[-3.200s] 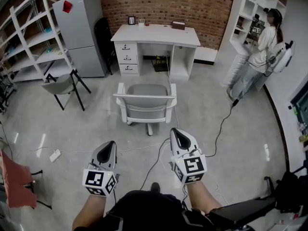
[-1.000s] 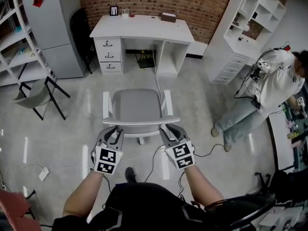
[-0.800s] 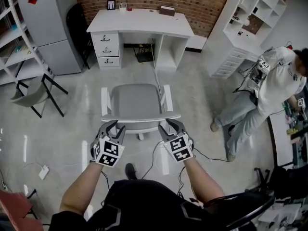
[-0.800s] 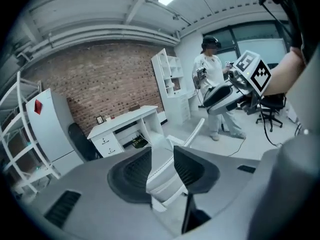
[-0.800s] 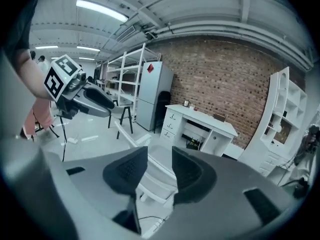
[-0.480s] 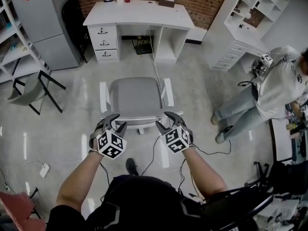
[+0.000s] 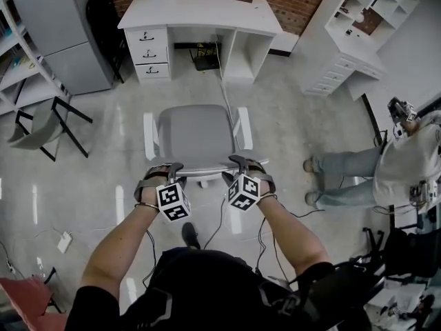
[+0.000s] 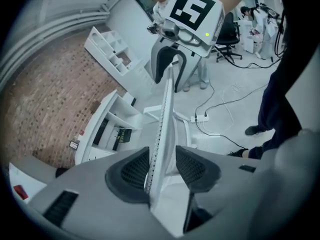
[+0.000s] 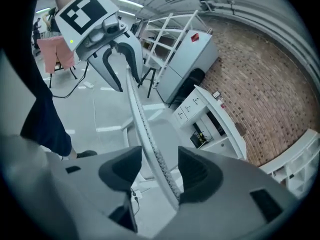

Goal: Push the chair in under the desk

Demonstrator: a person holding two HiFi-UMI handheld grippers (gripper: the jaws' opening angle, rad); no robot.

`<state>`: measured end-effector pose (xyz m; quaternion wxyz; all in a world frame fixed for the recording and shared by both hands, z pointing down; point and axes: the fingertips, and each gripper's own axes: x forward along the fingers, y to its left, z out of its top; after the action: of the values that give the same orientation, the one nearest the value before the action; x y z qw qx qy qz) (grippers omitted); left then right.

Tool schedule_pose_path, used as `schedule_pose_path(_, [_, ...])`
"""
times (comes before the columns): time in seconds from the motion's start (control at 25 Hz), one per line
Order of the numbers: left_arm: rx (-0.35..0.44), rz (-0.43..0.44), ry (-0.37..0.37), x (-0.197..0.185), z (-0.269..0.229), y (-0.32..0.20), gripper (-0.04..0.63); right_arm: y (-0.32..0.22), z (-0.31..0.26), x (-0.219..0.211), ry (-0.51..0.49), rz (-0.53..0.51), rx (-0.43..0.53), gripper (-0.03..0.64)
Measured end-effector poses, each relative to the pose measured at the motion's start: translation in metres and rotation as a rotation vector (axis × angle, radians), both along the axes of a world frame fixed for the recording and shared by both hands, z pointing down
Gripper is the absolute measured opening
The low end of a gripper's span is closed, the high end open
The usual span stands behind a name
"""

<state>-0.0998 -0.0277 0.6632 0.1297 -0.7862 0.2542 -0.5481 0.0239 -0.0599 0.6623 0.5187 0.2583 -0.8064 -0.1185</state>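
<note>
A grey office chair (image 7: 196, 136) with white arms stands on the floor, facing the white desk (image 7: 200, 9) and a short way out from its kneehole. My left gripper (image 7: 160, 169) straddles the left part of the backrest's top edge (image 8: 165, 114), open, the thin edge running between its pads (image 8: 135, 170). My right gripper (image 7: 249, 164) straddles the right part of that edge (image 9: 142, 124); its jaws are opening, with a gap on both sides. Each gripper view shows the other gripper farther along the edge, the right one (image 8: 169, 69) and the left one (image 9: 117, 64).
A grey fridge (image 7: 58, 26) and a black chair (image 7: 103, 19) stand left of the desk, a folding chair (image 7: 41, 126) farther left. White shelves (image 7: 351, 33) stand at the right. A person (image 7: 406, 164) stands at the right. Cables (image 7: 227, 216) and a power strip (image 7: 63, 240) lie on the floor.
Both grippers moved forward onto the chair's backrest and their jaws opened round its top edge. The view came closer to the desk. The person at the right moved farther right.
</note>
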Motion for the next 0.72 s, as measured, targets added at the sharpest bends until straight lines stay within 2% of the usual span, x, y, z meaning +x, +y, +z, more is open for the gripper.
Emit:
schedule_pose_path(0.16, [-0.016,0.015,-0.021,0.003,0.002,-0.005,0.123,-0.001,0.012,-0.001,0.051,-0.011,-0.029,0.192])
schedule_pose_path(0.28, [-0.007,0.027,-0.008,0.006,0.004,-0.006,0.124,-0.002,0.015,0.002,0.070,-0.012,-0.021,0.195])
schedule_pose_path(0.44, [0.010,0.046,-0.043,0.007,0.012,-0.008,0.121,-0.003,0.022,0.002,0.156,-0.048,0.007,0.173])
schedule_pose_path(0.72, [-0.035,0.046,-0.030,0.006,0.018,-0.010,0.116,-0.002,0.025,0.002,0.160,-0.075,-0.016,0.166])
